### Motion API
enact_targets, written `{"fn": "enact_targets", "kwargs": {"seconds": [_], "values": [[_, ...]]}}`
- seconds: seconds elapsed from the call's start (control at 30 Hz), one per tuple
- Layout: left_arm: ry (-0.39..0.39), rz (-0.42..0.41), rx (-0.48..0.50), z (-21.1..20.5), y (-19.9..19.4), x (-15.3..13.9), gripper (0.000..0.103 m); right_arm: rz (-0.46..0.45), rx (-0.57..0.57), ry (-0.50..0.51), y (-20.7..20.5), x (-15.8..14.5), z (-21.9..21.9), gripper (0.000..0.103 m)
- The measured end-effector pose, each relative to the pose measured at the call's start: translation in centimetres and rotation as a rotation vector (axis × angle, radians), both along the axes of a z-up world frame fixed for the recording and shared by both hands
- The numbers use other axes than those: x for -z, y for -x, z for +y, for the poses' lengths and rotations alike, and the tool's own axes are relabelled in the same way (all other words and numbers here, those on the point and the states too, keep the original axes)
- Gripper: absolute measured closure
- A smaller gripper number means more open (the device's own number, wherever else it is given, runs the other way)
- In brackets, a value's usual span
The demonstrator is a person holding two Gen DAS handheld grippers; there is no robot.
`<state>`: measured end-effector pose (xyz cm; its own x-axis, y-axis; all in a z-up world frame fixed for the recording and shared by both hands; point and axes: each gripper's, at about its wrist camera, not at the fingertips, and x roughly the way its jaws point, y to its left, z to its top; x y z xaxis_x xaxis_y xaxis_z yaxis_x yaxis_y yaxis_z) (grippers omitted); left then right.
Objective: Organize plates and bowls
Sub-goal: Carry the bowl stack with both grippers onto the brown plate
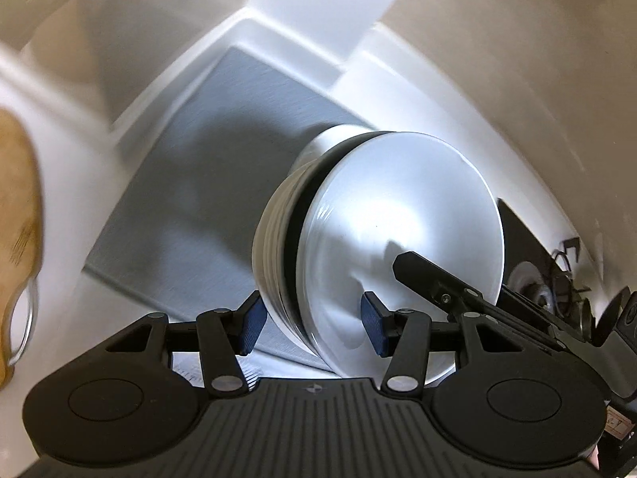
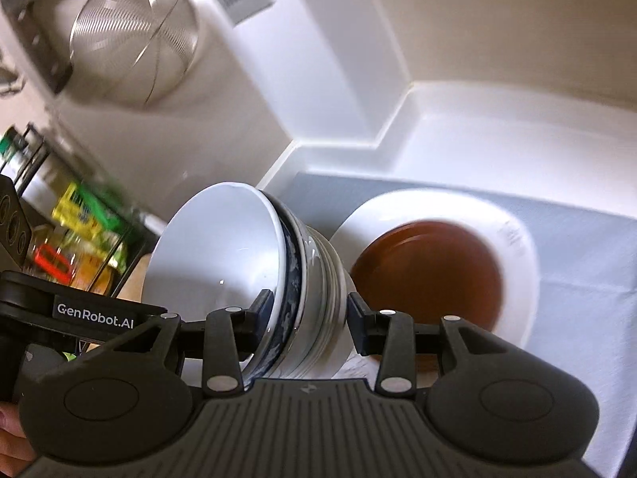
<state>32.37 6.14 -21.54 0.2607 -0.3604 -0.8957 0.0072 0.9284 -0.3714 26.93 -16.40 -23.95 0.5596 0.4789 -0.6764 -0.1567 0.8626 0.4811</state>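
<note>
Left wrist view: at far left, a wooden board [image 1: 18,215] with a metal ring juts into frame. A grey mat [image 1: 207,183] lies in the corner of the white counter [image 1: 350,75], with bare room on its left and far parts. The left gripper [image 1: 310,326] is clamped across a tilted stack of bowls [image 1: 382,231] (white, several nested), one blue pad against the ribbed outer side, the other inside the top bowl. At right, the black finger of the right gripper [image 1: 422,275] reaches into the same bowl.

Right wrist view: at left stand a wire rack of packets [image 2: 79,231] and, on the wall above it, a hanging mesh strainer [image 2: 135,36]. The right gripper [image 2: 308,312] grips the rim of the stack of bowls [image 2: 239,255], one pad inside and one outside (a blue-patterned bowl shows among them). Just right of the stack, a brown bowl [image 2: 430,271] sits on a white plate [image 2: 513,239] on the grey mat [image 2: 577,286]; the raised counter edge [image 2: 398,127] bounds the far side.
</note>
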Motion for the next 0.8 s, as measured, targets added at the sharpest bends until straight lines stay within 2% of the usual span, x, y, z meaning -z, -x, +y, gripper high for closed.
{"fn": "enact_targets", "kwargs": {"seconds": [0.23,0.5,0.67,0.73,0.8], "values": [[0.013,-0.038,0.067,-3.5,-2.4,-2.2,0.049,-0.044,0.074,0.017,-1.1,-2.5,-3.2,0.059],[0.008,-0.083,0.132,-5.5,-3.8,-4.3,0.049,-0.081,0.123,0.022,-2.0,-4.9,-5.5,0.059],[-0.046,-0.105,0.170,-6.5,-3.7,-3.5,0.049,-0.050,0.141,-0.003,-2.8,-3.6,-6.2,0.059],[-0.075,-0.121,0.185,-7.0,-3.5,-2.4,0.050,-0.020,0.147,-0.006,-3.1,-2.3,-6.1,0.060],[-0.066,-0.090,0.178,-7.0,-4.1,-0.6,0.050,0.005,0.153,-0.001,-3.6,-0.9,-6.1,0.060]]}}
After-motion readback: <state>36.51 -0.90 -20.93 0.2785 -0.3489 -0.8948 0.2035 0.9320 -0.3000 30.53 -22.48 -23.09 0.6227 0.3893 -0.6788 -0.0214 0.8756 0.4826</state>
